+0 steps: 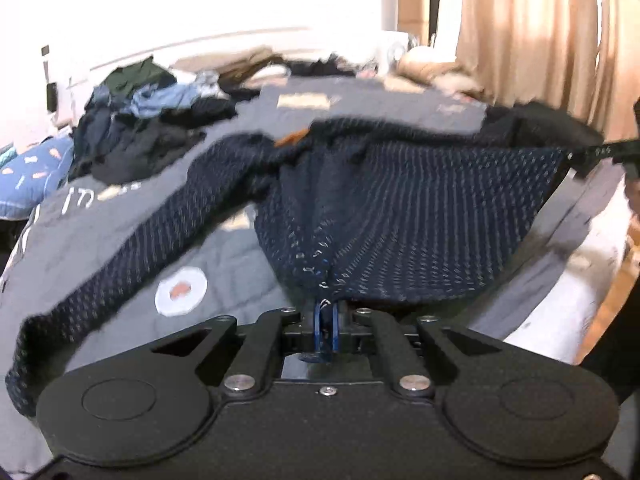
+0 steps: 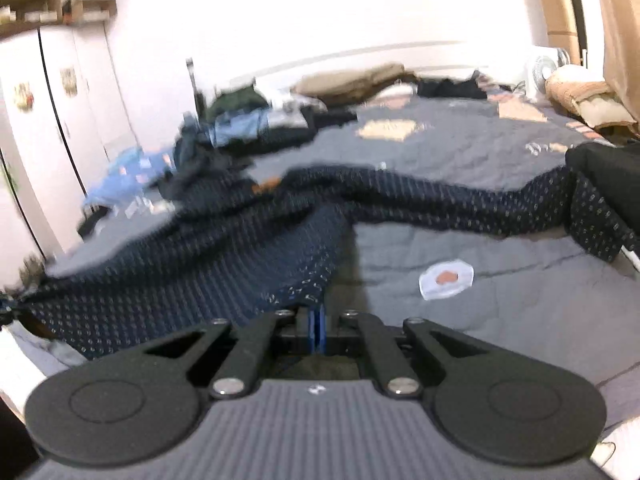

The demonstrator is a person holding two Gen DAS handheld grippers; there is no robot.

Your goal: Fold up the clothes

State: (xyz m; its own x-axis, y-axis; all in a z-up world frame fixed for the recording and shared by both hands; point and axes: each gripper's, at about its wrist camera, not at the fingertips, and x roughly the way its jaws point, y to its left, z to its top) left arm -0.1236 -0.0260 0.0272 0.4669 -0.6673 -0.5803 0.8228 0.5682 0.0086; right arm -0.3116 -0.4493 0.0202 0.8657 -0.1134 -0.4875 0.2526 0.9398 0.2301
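- One dark navy patterned garment is seen stretched above the grey bedspread, filling the centre of the left wrist frame; in the right wrist view the same garment runs from lower left to centre right.
- Left gripper: the two blue fingers are pressed together on a bunched edge of the garment, bottom centre of the frame.
- Right gripper: the two blue fingers are closed, with the garment's edge pinched between them at bottom centre.
- The right gripper is also seen at the right edge of the left wrist view, where a corner of the garment is held; detail there is blurred.
- Two sleeves are counted: one trails toward the lower left of the left wrist frame, one reaches toward the right edge of the right wrist frame.
- One orange neck label is seen at the collar, upper centre.
- One pile of unfolded clothes lies at upper left on the bed, dark and blue pieces mixed; the count of pieces cannot be told.
- One round white patch with a red mark is printed on the bedspread, lower left of centre.
- One blue patterned pillow sits at the left edge.
- One beige curtain hangs at upper right.
- One white fan is seen at upper right of the right wrist frame.
- One white wardrobe stands at the left; its doors carry two stickers.
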